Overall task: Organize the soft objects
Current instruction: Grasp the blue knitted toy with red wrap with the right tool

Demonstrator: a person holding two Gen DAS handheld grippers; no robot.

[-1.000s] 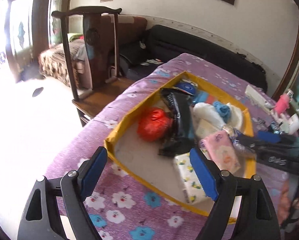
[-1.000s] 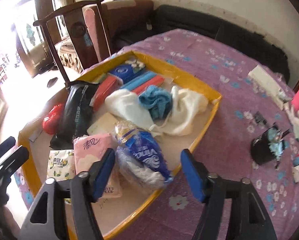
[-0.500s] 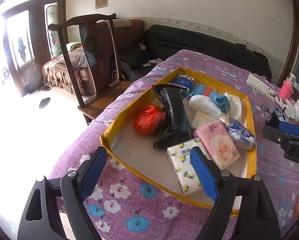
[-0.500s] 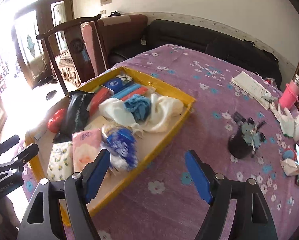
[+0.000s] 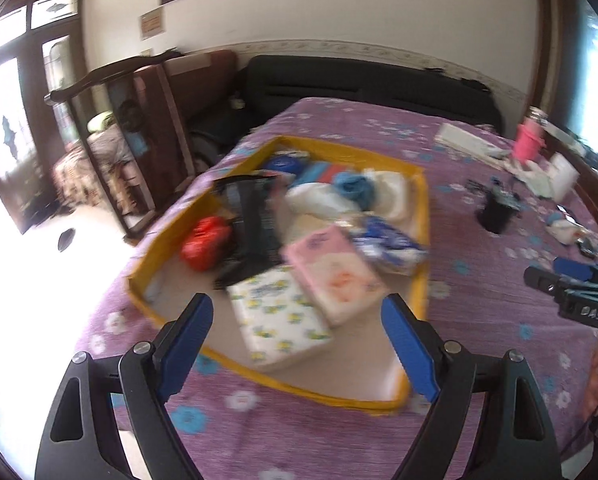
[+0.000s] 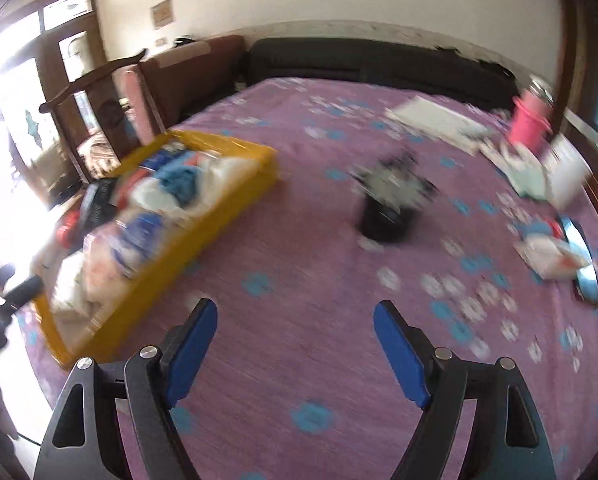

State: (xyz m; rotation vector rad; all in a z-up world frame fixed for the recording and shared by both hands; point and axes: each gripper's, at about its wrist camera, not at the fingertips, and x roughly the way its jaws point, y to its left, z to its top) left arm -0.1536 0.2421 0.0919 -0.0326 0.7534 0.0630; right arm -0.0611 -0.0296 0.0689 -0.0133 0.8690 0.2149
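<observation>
A yellow tray point(image 5: 421, 240) on the purple flowered cloth holds soft things: a red bag point(image 5: 205, 240), a black bag point(image 5: 251, 220), a white flowered tissue pack point(image 5: 279, 320), a pink tissue pack point(image 5: 335, 276), a blue-white packet point(image 5: 391, 244), and blue point(image 5: 355, 188) and white cloths. My left gripper point(image 5: 297, 308) hangs open above the tray's near end and holds nothing. My right gripper point(image 6: 295, 308) is over bare cloth to the right of the tray point(image 6: 219, 216); its jaws are opening with nothing between them. The picture is blurred by motion.
A black pot of small items point(image 6: 387, 212) stands ahead of the right gripper. A pink cup point(image 6: 529, 124), white papers point(image 6: 435, 120) and small clutter point(image 6: 551, 260) lie at the table's right. A wooden chair point(image 5: 131, 140) and black sofa point(image 5: 359, 80) border the table.
The right gripper swung right, off the tray and out over the bare cloth, and its jaws spread wider. The left gripper drew back and rightward, with the tray now centred before it.
</observation>
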